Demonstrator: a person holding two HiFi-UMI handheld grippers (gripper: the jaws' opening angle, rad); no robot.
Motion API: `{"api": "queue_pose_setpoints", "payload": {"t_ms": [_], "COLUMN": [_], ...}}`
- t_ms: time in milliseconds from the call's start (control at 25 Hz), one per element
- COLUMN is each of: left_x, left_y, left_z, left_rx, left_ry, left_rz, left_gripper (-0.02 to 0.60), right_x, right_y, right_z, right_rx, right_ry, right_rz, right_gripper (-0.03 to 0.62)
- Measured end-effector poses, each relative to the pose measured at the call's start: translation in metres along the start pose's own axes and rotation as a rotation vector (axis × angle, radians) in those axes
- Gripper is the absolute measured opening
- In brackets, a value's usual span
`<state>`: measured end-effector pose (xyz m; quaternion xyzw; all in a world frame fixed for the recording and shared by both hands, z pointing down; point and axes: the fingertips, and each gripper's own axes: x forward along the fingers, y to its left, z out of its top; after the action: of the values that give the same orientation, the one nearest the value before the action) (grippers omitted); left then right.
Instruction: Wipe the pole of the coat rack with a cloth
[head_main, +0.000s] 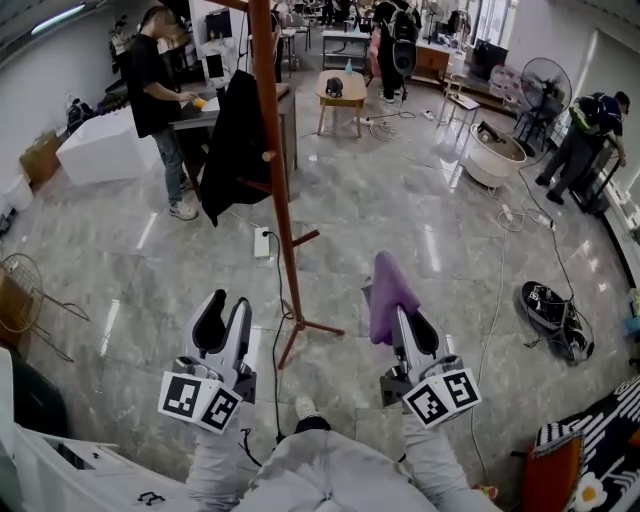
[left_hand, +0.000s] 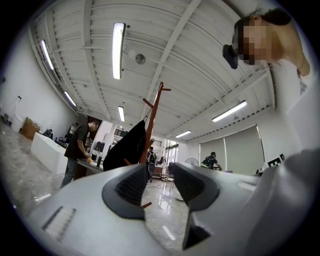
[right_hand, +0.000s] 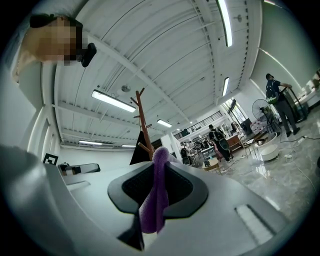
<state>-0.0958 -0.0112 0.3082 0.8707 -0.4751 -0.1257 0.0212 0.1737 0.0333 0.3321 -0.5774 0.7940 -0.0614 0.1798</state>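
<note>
The coat rack's reddish-brown wooden pole (head_main: 273, 150) rises from splayed feet on the floor, ahead of me between both grippers. A black coat (head_main: 235, 145) hangs on its left side. My right gripper (head_main: 397, 305) is shut on a purple cloth (head_main: 387, 295), which droops out of the jaws right of the pole's base. In the right gripper view the cloth (right_hand: 156, 197) hangs between the black pads, with the pole (right_hand: 145, 127) beyond. My left gripper (head_main: 223, 320) is open and empty, left of the base; its view shows the pole (left_hand: 152, 125) and coat (left_hand: 127, 147) past the parted jaws.
A white power strip (head_main: 262, 242) and black cable (head_main: 282, 300) lie by the rack's feet. A person (head_main: 155, 100) stands at a table back left. A wire basket (head_main: 25, 295) sits far left, a black bag (head_main: 552, 315) and cables to the right, a wooden stool (head_main: 341, 95) beyond.
</note>
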Motion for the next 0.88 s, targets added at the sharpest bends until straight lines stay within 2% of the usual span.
{"api": "queue_pose_setpoints", "payload": {"t_ms": [240, 560, 880], "left_x": [0.051, 0.09, 0.091], "left_y": [0.034, 0.087, 0.128], "left_z": [-0.003, -0.002, -0.008], "left_rx": [-0.004, -0.014, -0.028], "left_ry": [-0.004, -0.016, -0.003], "left_rz": [-0.013, -0.011, 0.036], "left_gripper": [0.178, 0.177, 0.178], "right_x": [0.061, 0.147, 0.227], "right_y": [-0.014, 0.002, 0.038], "right_z": [-0.002, 0.014, 0.083], "right_rx": [-0.007, -0.054, -0.231], "right_ry": [-0.007, -0.064, -0.233], "right_rz": [0.006, 0.079, 0.182], "right_gripper": [0.055, 0.055, 0.055]}}
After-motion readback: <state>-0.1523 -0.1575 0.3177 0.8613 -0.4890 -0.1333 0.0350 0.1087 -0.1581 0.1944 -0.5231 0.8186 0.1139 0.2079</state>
